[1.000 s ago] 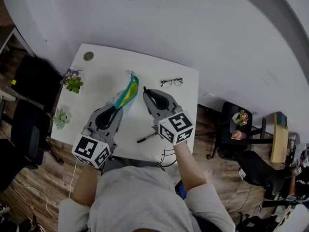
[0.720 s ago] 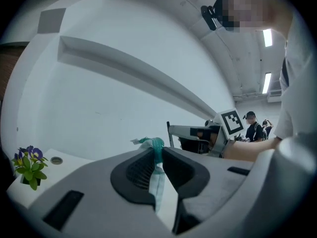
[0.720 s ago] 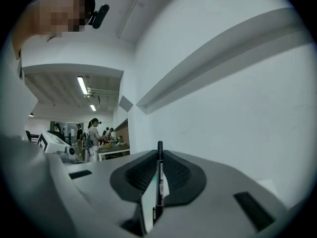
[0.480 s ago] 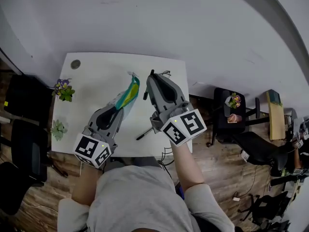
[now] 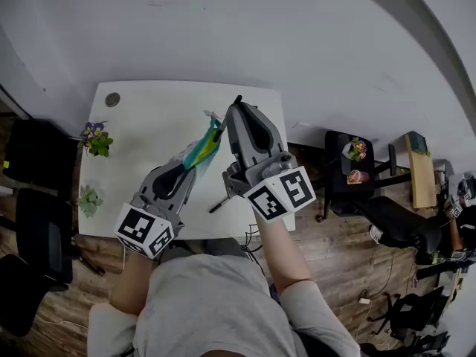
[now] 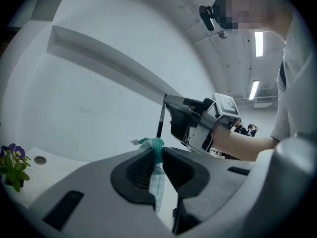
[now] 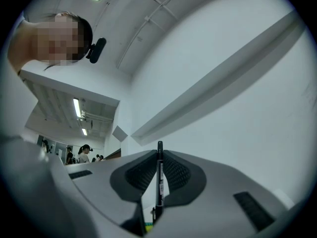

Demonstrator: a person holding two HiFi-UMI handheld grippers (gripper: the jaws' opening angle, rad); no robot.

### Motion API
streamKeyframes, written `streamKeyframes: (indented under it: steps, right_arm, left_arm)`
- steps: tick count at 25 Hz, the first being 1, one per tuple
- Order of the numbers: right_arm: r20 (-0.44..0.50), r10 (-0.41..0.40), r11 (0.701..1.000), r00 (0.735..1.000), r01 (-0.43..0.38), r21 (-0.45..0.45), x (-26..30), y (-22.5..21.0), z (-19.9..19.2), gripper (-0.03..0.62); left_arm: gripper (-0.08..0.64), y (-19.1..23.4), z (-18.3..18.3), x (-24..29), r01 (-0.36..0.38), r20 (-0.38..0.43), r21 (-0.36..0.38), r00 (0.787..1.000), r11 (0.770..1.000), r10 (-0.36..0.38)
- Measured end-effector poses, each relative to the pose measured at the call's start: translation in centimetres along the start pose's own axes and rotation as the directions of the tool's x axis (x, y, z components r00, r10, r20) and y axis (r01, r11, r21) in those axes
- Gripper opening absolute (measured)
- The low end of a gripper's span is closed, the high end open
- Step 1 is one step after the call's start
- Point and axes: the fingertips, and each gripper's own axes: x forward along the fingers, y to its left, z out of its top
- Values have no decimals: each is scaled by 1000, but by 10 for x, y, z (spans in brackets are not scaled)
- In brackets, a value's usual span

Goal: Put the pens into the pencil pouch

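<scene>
The left gripper (image 6: 157, 152) was clamped on one end of the teal pencil pouch (image 5: 202, 146), which was held over the white table (image 5: 141, 125). The right gripper (image 7: 159, 163) was closed on a black pen (image 6: 160, 119), held upright just beside the pouch's far end. A second pen (image 5: 219, 205) lay on the table near its front edge

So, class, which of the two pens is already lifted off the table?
The pen held upright by the right gripper; the other pen lies flat on the table.
</scene>
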Motion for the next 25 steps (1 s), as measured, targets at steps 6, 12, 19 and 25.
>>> streamKeyframes:
  steps: [6,12,19,25]
  right_arm:
    - [-38,2,998,999,1,57,-10,0,-30,55]
    - [-110,58,998,992,-57,8,-15,12,-47,55]
    - [-152,102,992,983,-111,-52,-16,23,-49,55]
    - [-158,113,989,981,-126,-77,-19,27,-45,56]
  left_arm:
    - [66,-6,7,-2,5,29,-1,1000,1000,-5]
    - [66,-6,15,-3,-2,56,5,998,1000,2]
    - [66,-9,22,-2,-10,71,16,997,1000,9]
    - [66,-11,22,-5,-18,74,15,997,1000,17]
